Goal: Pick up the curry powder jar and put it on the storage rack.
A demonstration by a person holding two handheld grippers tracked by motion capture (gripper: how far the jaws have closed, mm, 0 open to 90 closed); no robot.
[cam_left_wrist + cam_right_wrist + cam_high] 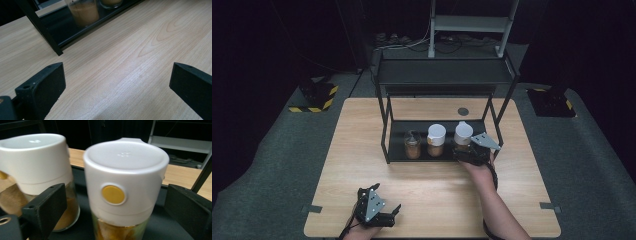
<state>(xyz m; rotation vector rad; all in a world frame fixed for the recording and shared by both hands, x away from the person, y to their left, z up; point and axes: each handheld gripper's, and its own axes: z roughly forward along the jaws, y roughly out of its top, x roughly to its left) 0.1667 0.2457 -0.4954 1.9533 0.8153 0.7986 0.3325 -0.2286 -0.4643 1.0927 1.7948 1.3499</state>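
On the lower shelf of a black metal rack (444, 75) stand three glass jars with brownish contents. The right jar (462, 134) has a white lid with a yellow round spot (113, 194). My right gripper (464, 150) is open, its jaws on either side of this jar (126, 170), with a gap at each pad. The middle white-lidded jar (436, 140) stands just left of it (35, 157). A lidless jar (412, 145) stands furthest left (83, 11). My left gripper (395, 213) rests low over the near table edge, open (117, 77), with nothing between its jaws.
The rack stands at the middle back of the wooden table (432, 195), its front left post (42, 32) ahead of my left gripper. Its top shelf overhangs the jars. A round grey cap (463, 111) sits in the table behind the rack. Grey floor surrounds the table.
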